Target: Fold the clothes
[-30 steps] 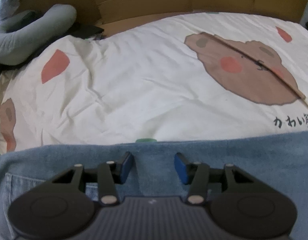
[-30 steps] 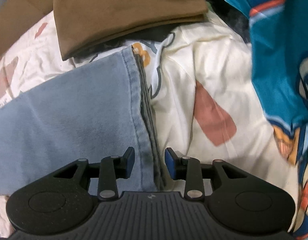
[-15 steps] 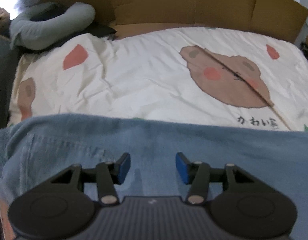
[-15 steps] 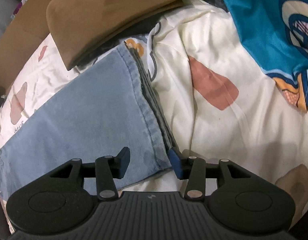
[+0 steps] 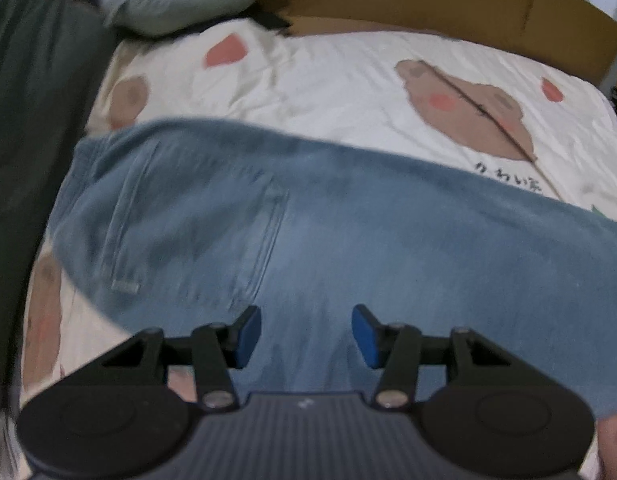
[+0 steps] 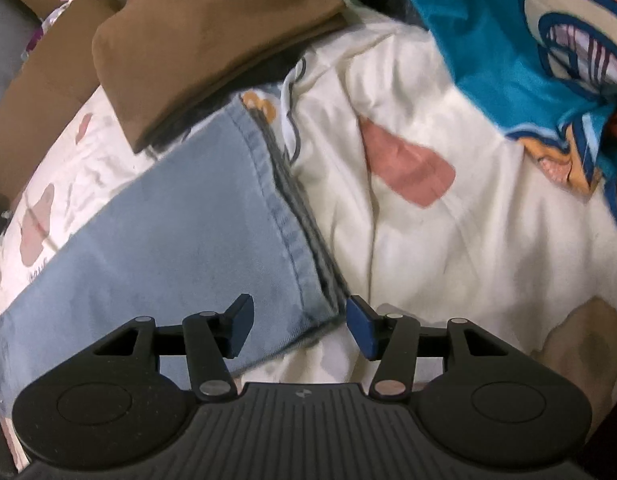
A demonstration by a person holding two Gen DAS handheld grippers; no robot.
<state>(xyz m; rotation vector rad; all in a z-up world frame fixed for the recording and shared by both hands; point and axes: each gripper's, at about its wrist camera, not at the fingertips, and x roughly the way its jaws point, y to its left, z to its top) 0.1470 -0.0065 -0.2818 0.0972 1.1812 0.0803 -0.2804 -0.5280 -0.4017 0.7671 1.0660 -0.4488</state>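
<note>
1. Left wrist view: the left gripper [image 5: 306, 334] hovers, fingers apart and empty, over the jeans [image 5: 308, 240], which lie long-axis left to right across the bed [image 5: 328, 80]; blur hides detail.
2. Right wrist view: the right gripper [image 6: 300, 326] is opening, its fingers straddling the hem corner [image 6: 324, 312] without pressing it; the jeans stretch away to the left and are cut off there.

The jeans [image 5: 348, 240] lie across the bedsheet [image 5: 328, 92], a folded garment [image 6: 212, 36] beyond their hem.

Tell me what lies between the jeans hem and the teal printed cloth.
Only bare cream bedsheet with a pink patch, seen in the right wrist view, separates the jeans from the teal cloth.
</note>
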